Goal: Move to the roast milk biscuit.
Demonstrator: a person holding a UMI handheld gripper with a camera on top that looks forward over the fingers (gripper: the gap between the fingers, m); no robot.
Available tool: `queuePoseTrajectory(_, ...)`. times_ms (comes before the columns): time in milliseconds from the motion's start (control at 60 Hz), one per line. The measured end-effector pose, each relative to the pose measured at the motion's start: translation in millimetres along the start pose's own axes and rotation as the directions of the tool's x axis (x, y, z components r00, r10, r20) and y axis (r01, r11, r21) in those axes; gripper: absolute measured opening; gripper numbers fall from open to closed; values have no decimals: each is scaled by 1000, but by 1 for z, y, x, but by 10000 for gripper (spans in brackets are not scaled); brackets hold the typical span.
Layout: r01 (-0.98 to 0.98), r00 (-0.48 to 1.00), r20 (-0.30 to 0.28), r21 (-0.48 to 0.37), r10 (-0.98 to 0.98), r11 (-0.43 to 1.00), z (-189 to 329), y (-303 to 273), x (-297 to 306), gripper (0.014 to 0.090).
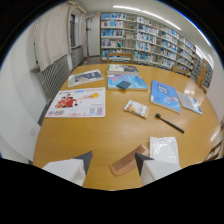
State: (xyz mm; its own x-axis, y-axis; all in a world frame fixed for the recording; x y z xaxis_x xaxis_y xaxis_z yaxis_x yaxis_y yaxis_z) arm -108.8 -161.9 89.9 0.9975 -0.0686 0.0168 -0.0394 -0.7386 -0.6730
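The roast milk biscuit (136,108) is a small pale packet lying flat near the middle of the round wooden table (95,137), well beyond my fingers. My gripper (114,160) is open above the table's near edge, with a clear gap between its two dark-tipped fingers. A brown comb (129,160) lies just ahead of the right finger (142,161). Nothing is held between the fingers.
A white plastic bag (164,148) lies by the right finger. A black pen-like tool (169,123) rests right of the packet. Magazines and leaflets (77,103) cover the far half, with a blue booklet (165,95). Bookshelves (150,42) and a radiator (55,75) stand beyond.
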Motion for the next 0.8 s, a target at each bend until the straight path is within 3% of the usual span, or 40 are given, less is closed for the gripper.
queuePoseTrajectory(333,41,999,12,-2,-41,999,73,-46,56,839)
queuePoseTrajectory(567,64,997,51,-18,-63,998,133,-76,70,843)
queuePoseTrajectory(800,66,997,42,-12,-65,998,175,-103,81,844)
